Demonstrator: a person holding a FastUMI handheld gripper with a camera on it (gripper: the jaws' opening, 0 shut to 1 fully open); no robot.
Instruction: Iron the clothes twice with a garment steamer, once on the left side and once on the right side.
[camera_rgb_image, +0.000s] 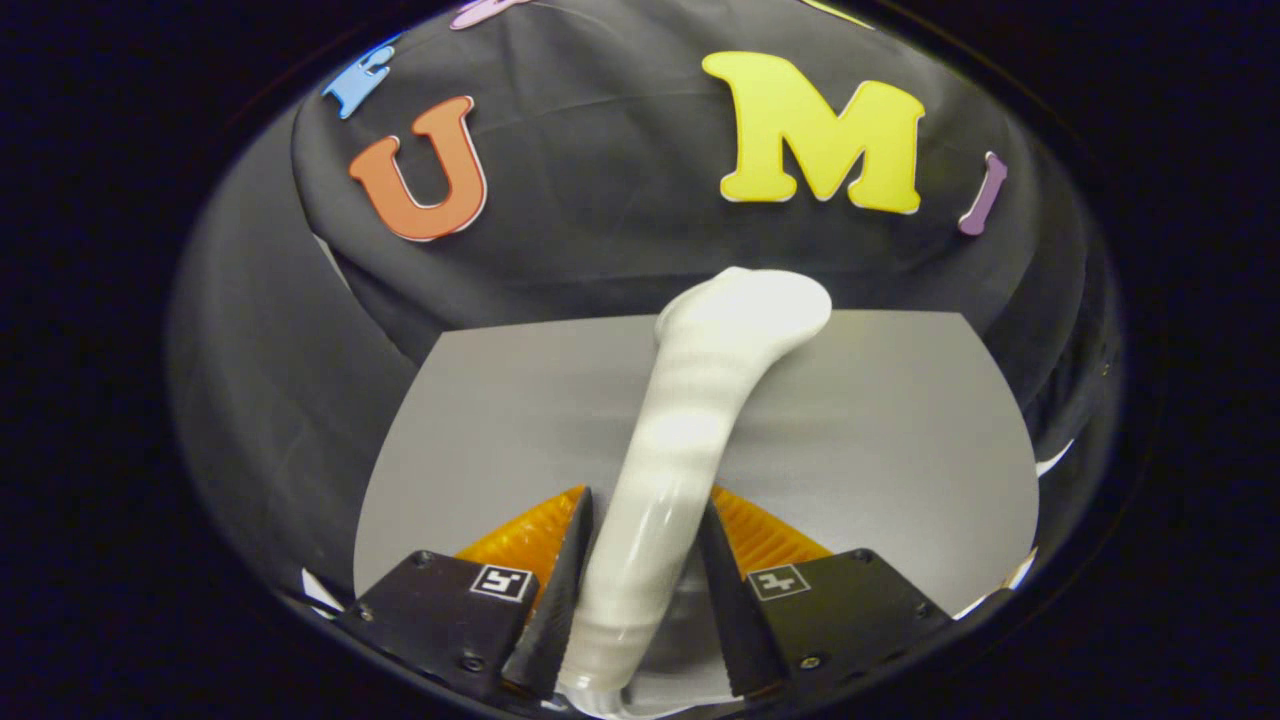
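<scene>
Gripper (645, 560): closest to the camera, clamped on the steamer, one finger pressing each side of its handle.
Steamer (700, 400): white and glossy, handle rising from between the fingers and leaning a little to one side, its wide head at the far end, past the fingers.
Head: its underside faces away, so I cannot tell whether it touches anything.
Sheet (880, 420): plain grey surface lying flat beneath and around the steamer, reaching to the booth's wall behind the steamer's head.
Clothes: no garment that I can make out beside the steamer; the grey sheet may be it, but I cannot say.
Risk, slip: the handle looks smooth and rounded, so it could likely twist or slide in the grip if the head drags on fabric.
Risk, tilt: with the hold low on the handle, the head's weight may lever it sideways during a pass.
Risk, coverage: a skewed head would probably miss one side.
</scene>
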